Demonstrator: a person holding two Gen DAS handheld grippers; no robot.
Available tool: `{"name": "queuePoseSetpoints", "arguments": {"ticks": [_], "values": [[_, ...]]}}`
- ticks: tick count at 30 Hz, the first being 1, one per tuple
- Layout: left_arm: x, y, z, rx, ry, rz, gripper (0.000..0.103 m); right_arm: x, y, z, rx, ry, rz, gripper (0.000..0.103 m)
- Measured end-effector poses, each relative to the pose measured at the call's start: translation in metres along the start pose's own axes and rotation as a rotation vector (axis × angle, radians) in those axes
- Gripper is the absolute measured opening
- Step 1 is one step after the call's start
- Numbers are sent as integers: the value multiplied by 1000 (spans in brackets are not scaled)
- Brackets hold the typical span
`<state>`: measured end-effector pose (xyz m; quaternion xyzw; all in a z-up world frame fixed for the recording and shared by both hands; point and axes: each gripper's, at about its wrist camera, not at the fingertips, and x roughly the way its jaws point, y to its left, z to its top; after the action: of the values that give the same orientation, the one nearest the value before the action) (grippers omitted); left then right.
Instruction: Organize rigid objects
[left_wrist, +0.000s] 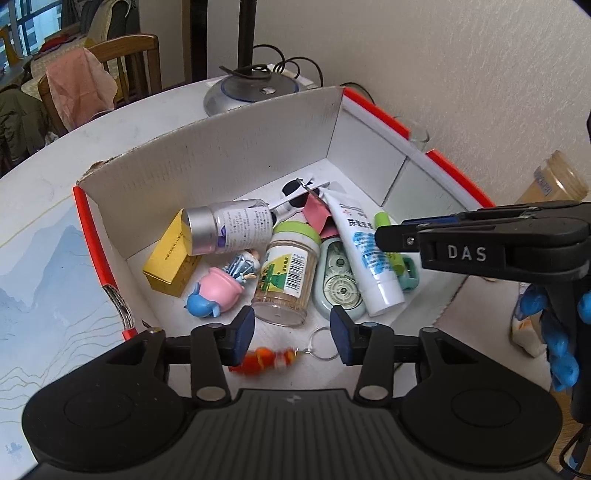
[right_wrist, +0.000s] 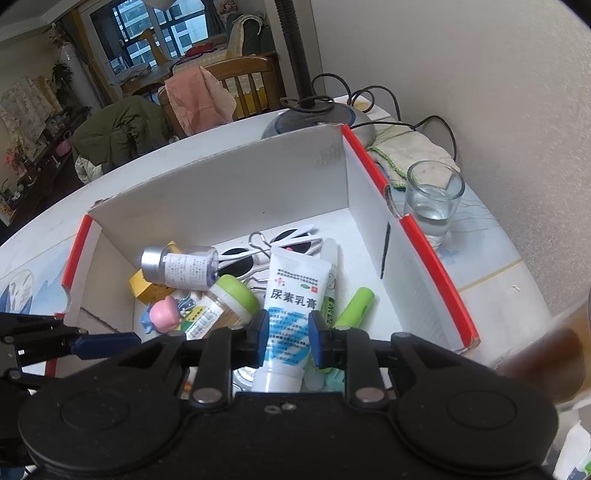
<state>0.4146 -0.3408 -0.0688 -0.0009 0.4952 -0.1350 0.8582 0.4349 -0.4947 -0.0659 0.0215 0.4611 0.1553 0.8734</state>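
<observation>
A white cardboard box (left_wrist: 221, 162) with red edges holds several small items. Among them are a green-lidded jar (left_wrist: 286, 273), a silver-capped bottle (left_wrist: 229, 230), a yellow carton (left_wrist: 170, 258), a pink and blue figurine (left_wrist: 214, 291) and a correction tape (left_wrist: 338, 284). My left gripper (left_wrist: 292, 334) is open over the box's near end. A blurred orange keychain (left_wrist: 264, 360) sits just below its fingers, and neither pad touches it. My right gripper (right_wrist: 289, 334) has its pads against both sides of a white cream tube (right_wrist: 291, 291), which leans on the pile. A green stick (right_wrist: 356, 306) lies beside the tube.
White sunglasses (right_wrist: 291, 240) lie at the box's far end. Behind the box stands a lamp base (right_wrist: 317, 118) with cables. A glass of water (right_wrist: 432, 203) and a folded cloth (right_wrist: 410, 147) are to the right, near the wall. A blue-gloved hand (left_wrist: 561, 350) holds the right gripper.
</observation>
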Motion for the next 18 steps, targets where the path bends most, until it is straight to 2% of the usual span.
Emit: {"name": "queuePoseSetpoints", "arguments": {"ticks": [5, 10, 15, 18], "values": [[-12, 0, -4, -12, -36, 7, 55, -7, 6, -1, -14, -10, 8, 24], [-27, 4, -8, -29, -75, 11, 56, -19, 14, -1, -26, -32, 17, 29], [-43, 10, -12, -45, -114, 22, 56, -29, 19, -2, -25, -52, 20, 46], [-54, 16, -17, -59, -141, 25, 56, -39, 24, -5, -32, -67, 30, 51]]}}
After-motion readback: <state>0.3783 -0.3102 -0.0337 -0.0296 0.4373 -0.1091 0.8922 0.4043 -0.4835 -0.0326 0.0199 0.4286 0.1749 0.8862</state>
